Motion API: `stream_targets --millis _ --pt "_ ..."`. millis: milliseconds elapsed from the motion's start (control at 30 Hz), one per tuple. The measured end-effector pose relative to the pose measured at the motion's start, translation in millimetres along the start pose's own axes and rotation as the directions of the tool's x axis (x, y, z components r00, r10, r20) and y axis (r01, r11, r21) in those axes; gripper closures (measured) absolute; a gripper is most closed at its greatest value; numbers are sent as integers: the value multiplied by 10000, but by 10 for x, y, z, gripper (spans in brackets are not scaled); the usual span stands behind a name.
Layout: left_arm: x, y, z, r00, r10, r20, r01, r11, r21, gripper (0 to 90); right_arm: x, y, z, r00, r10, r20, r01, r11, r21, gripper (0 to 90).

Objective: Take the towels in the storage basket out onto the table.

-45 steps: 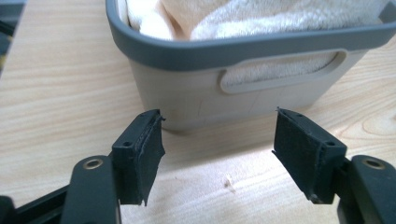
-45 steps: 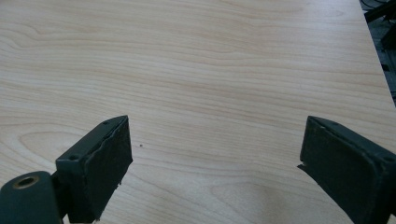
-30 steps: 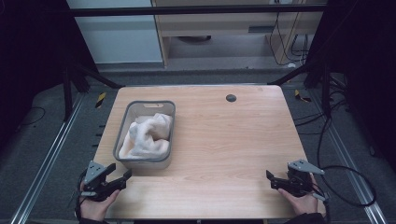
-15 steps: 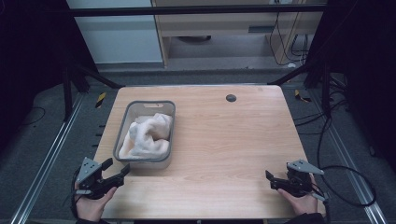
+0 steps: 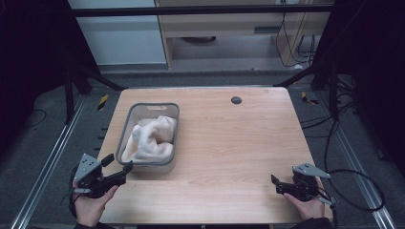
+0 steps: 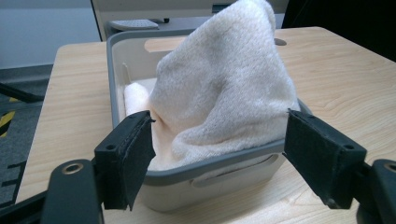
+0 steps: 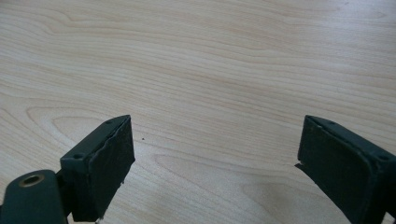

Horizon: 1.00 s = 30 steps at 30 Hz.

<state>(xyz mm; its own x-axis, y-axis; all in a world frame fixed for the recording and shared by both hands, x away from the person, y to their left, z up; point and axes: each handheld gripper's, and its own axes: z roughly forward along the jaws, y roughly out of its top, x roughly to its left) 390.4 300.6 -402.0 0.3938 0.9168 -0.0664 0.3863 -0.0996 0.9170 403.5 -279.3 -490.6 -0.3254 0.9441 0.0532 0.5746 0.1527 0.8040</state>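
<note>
Just short of the grey bin on the wooden table, the left gripper spreads its fingers wide, holding nothing. Inside the bin, a white towel is heaped above the rim, soft, light and likely to sag when lifted; its raised fold looks the best hold. Well away from the bin, the right gripper rests open.

Both hand-held grippers wide apart-jawed

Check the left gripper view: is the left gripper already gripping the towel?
No: its open jaws flank the grey bin, short of the towel.
</note>
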Motion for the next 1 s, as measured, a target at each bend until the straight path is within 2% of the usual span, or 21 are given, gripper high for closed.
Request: stream_targets --millis 400,600,1000 --pt "-38 187 81 9998 164 119 -166 9997 167 218 -7 1 6 10000 -24 2 24 10000 40 107" --pt "-31 250 127 9998 169 99 -173 9990 406 217 -11 -2 7 10000 36 9 -36 10000 34 107" --pt "-113 427 307 9991 377 199 -395 9944 978 220 -15 -8 6 9999 3 130 -3 10000 69 106"
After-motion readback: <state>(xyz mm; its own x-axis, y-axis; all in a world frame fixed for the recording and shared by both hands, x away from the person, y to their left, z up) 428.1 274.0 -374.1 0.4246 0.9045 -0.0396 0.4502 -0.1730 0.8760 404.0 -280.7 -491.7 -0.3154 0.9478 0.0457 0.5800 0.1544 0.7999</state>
